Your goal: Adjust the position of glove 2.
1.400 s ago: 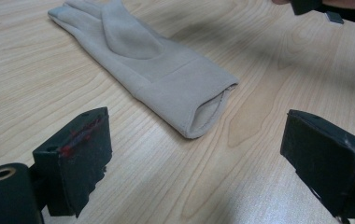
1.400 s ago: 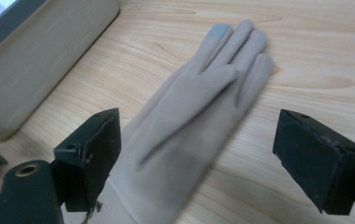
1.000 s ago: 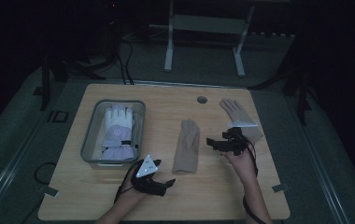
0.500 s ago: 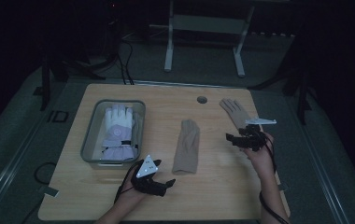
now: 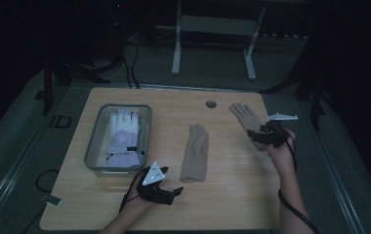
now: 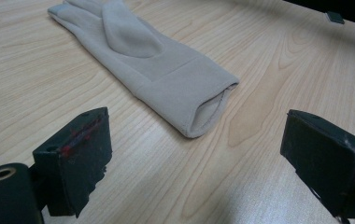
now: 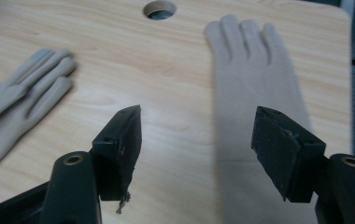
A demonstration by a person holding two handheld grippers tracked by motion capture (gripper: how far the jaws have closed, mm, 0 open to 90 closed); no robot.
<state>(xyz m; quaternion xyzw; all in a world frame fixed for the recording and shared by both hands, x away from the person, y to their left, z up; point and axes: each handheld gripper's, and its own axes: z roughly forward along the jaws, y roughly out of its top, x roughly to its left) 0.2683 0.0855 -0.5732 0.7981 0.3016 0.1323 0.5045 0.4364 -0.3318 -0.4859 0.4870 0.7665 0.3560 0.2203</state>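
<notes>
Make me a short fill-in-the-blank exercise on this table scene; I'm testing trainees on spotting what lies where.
1. The white and lilac glove lies inside the clear ____.
2. The number of beige gloves lying bare on the table is ____.
3. The right gripper, jaws apart with nothing held, hovers over the beige glove nearest the table's ____ edge.
4. The middle beige glove has its cuff opening turned toward the ____ gripper.

Missing words: bin; two; right; left

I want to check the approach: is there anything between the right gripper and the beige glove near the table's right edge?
Nothing visible. The right gripper hovers over that beige glove with jaws apart, just closing somewhat, nothing gripped.
</notes>
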